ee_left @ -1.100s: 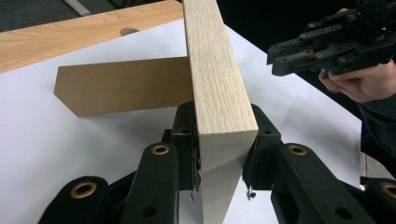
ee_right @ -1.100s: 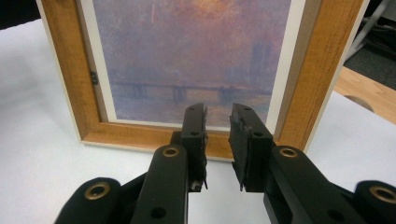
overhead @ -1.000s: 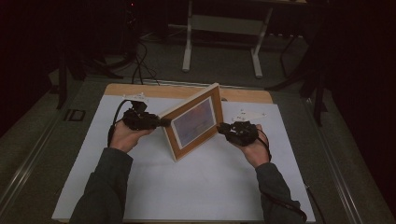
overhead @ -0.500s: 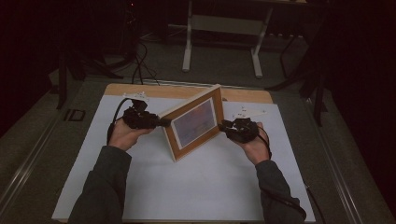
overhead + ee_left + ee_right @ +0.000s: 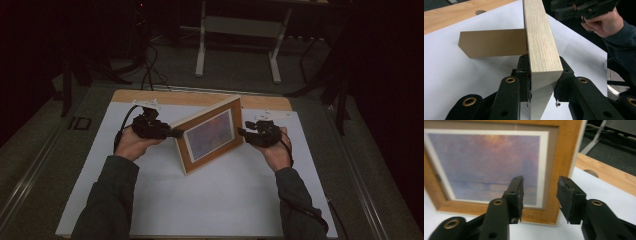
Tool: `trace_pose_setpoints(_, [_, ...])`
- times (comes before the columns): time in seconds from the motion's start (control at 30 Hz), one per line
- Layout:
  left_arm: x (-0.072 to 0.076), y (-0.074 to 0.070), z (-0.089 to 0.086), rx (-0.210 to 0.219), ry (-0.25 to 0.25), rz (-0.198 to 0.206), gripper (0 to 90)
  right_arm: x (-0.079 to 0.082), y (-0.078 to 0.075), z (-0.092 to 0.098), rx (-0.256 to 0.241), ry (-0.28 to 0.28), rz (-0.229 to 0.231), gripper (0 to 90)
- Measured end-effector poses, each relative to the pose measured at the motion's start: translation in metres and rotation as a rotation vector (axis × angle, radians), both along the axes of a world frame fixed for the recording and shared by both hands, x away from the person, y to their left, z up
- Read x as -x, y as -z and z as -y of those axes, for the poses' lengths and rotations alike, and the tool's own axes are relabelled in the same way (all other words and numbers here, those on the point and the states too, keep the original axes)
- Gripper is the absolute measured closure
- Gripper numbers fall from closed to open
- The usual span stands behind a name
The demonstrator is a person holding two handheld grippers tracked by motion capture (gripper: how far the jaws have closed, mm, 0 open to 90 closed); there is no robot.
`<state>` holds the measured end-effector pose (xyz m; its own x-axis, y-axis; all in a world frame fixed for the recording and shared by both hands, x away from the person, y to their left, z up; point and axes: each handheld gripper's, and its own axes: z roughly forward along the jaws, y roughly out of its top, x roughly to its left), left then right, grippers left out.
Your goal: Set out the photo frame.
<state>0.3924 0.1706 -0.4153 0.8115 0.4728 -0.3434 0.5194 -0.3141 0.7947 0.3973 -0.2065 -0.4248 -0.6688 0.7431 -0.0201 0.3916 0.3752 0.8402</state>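
Observation:
A wooden picture frame [image 5: 210,135] with a purple-pink print stands upright on the white table cover [image 5: 200,200], propped by its brown cardboard back stand [image 5: 494,42]. My left gripper [image 5: 172,133] is shut on the frame's [image 5: 541,47] pale side edge, one jaw on each face. My right gripper [image 5: 241,132] is open, just off the frame's right side; in the right gripper view its jaws [image 5: 539,195] stand apart in front of the frame's [image 5: 499,167] lower right corner with nothing between them.
The wooden table edge [image 5: 200,97] runs along the back beyond the white cover. A white metal stand [image 5: 235,45] and dark cables [image 5: 150,65] sit on the floor behind the table. The other hand with its gripper [image 5: 584,8] shows beyond the frame in the left gripper view.
The right gripper has drawn slightly back from the frame's right edge. The frame and left gripper have stayed in place.

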Motion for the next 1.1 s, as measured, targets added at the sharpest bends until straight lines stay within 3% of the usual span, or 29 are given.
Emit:
trace_pose_setpoints(0.27, [0.001, -0.001, 0.001, -0.005, 0.026, 0.001, 71.6, -0.013, -0.007, 0.001, -0.021, 0.027, 0.012, 45.7])
trace_pose_setpoints(0.63, [0.003, -0.001, 0.003, -0.009, 0.064, -0.001, 71.6, -0.024, -0.007, 0.002, 0.000, 0.041, 0.006, 36.6])
trace_pose_setpoints(0.77, [0.003, -0.001, 0.003, -0.010, 0.078, -0.003, 71.6, -0.028, -0.007, 0.005, -0.037, 0.038, -0.006, 33.8])
trace_pose_setpoints(1.0, [0.002, 0.000, 0.006, 0.002, 0.114, -0.005, 71.5, -0.034, -0.006, 0.000, -0.048, 0.031, -0.012, 28.3])
trace_pose_setpoints(1.1, [0.003, 0.000, 0.008, -0.003, 0.103, -0.005, 71.3, -0.035, -0.004, -0.001, -0.055, 0.031, -0.017, 27.3])
